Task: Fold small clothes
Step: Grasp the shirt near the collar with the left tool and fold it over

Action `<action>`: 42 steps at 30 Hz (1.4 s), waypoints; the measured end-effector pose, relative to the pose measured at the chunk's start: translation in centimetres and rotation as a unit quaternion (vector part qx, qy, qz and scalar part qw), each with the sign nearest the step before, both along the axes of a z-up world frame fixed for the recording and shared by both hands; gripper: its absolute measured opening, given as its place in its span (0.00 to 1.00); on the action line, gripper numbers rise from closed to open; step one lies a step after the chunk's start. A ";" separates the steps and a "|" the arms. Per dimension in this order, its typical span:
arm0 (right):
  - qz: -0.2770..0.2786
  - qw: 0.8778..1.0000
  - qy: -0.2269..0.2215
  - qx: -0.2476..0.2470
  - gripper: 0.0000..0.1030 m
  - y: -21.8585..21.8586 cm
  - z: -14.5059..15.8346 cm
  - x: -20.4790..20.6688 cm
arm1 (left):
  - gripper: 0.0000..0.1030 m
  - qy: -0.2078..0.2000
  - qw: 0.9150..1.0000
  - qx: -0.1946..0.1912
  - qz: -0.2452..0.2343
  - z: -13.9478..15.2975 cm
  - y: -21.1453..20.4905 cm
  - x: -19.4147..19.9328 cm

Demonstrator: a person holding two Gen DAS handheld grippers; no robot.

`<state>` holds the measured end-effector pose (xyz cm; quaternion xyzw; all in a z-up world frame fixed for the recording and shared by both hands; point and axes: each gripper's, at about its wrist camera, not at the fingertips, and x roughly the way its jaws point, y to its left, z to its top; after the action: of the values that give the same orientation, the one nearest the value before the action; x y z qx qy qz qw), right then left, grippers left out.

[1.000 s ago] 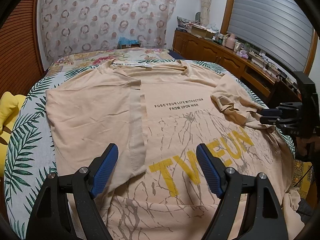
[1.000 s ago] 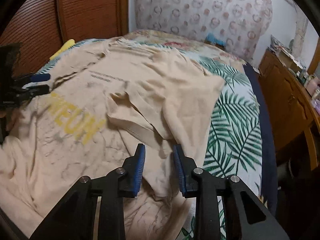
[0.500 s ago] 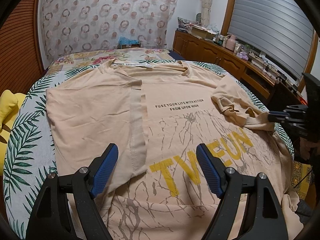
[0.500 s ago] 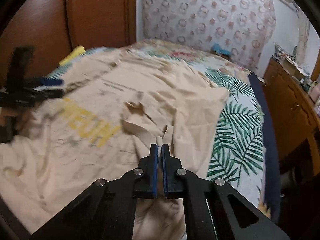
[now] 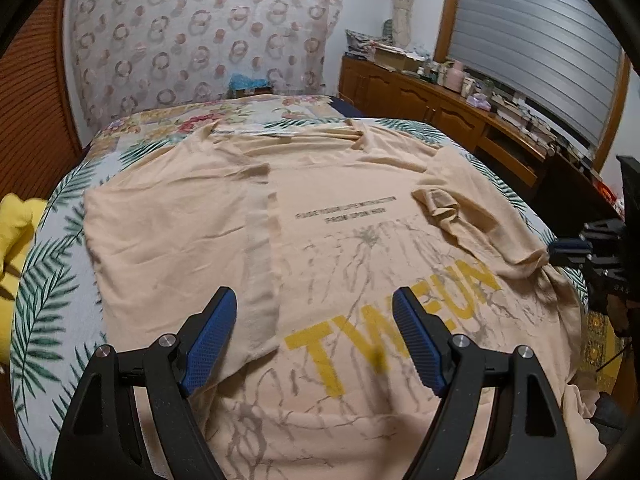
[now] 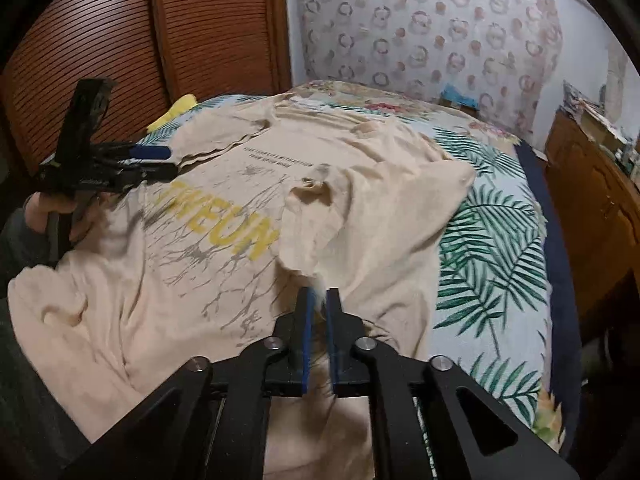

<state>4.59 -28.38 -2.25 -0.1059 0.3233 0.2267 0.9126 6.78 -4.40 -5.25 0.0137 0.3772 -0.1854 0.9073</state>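
Observation:
A peach T-shirt with yellow lettering lies face up across the bed. Its left side is folded in over the chest. My left gripper hovers open above the lower front, nothing between its blue pads; in the right wrist view the left gripper sits at the shirt's far side. My right gripper has a bunched edge of the right sleeve between its pads, and the jaws are opening slightly. In the left wrist view the right gripper pinches the sleeve, drawn taut.
The bed sheet has a green leaf print and shows to the right of the shirt. A yellow pillow lies at the left edge. A wooden cabinet with clutter runs along the right wall. A hand holds the left gripper.
My right gripper has closed on the sleeve edge and drawn it back toward itself, stretching the sleeve. The left gripper has stayed open in place.

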 end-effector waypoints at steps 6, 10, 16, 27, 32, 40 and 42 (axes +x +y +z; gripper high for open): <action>-0.032 0.999 -0.019 0.001 0.32 -0.6 0.5 0.7 | 0.78 0.002 0.999 -0.006 -0.045 1.8 -2.3 1.1; -0.072 0.997 -0.019 0.002 0.32 -1.7 0.2 2.1 | 0.78 -0.007 0.997 0.013 -0.076 2.7 -4.8 2.0; -0.111 0.994 -0.005 0.004 0.32 -2.4 -1.2 4.5 | 0.61 0.001 0.992 0.019 -0.122 2.9 -8.1 3.4; -0.119 0.993 0.010 0.008 0.32 -2.5 -3.0 5.8 | 0.43 0.064 0.986 0.023 -0.152 1.0 -13.3 7.6; -0.120 0.993 0.001 0.009 0.32 -2.6 -3.2 5.6 | 0.29 0.084 0.985 0.023 -0.146 -0.1 -13.9 9.2; -0.122 0.992 0.000 0.017 0.32 -2.8 -3.4 5.0 | 0.05 0.072 0.987 0.026 -0.142 0.4 -12.1 9.1; -0.121 0.992 0.000 0.017 0.32 -2.9 -3.4 5.0 | 0.04 0.068 0.988 0.024 -0.135 0.9 -11.3 9.5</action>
<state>9.58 -31.31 -5.64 -0.0504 0.3295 0.1197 0.9352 16.23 -15.71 -4.39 0.0736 0.4368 -0.2980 0.8455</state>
